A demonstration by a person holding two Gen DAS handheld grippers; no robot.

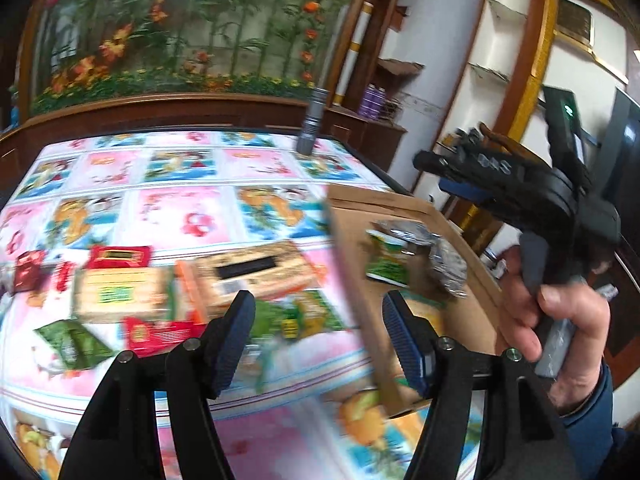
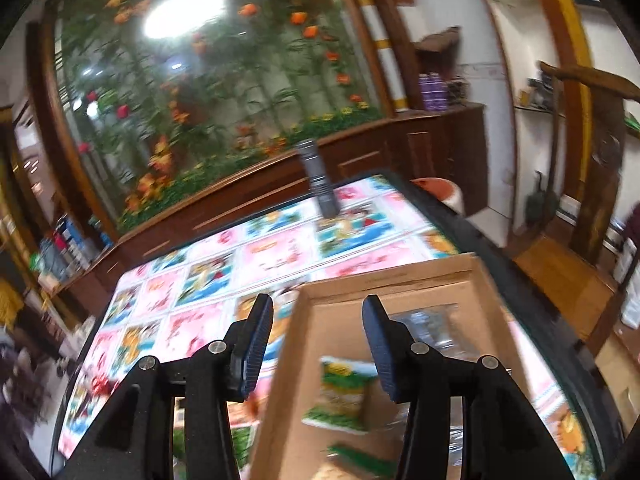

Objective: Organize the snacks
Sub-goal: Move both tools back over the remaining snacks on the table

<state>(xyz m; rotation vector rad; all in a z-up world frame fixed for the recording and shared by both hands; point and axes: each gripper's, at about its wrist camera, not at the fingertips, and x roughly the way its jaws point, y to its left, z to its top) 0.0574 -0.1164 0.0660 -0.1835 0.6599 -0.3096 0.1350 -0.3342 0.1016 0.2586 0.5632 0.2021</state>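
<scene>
A shallow cardboard box (image 1: 472, 312) (image 2: 400, 284) sits at the table's right side. It holds a green snack packet (image 1: 390, 264) (image 2: 342, 396) and silvery packets (image 1: 444, 260) (image 2: 436, 328). Left of it on the table lie two tan cracker boxes (image 1: 120, 294) (image 1: 256, 272), red packets (image 1: 120, 257) and green packets (image 1: 74, 344). My left gripper (image 1: 318, 340) is open and empty above the table by the box's left wall. My right gripper (image 2: 318, 348) is open and empty above the box; it also shows in the left wrist view (image 1: 500, 184), held in a hand.
The table (image 1: 180, 208) has a pink cartoon cloth. A grey cylindrical flashlight (image 1: 314, 122) (image 2: 320, 184) stands at its far edge. Behind is a dark wooden cabinet (image 2: 360, 164) with a flower mural. A wooden floor (image 2: 560, 272) lies to the right.
</scene>
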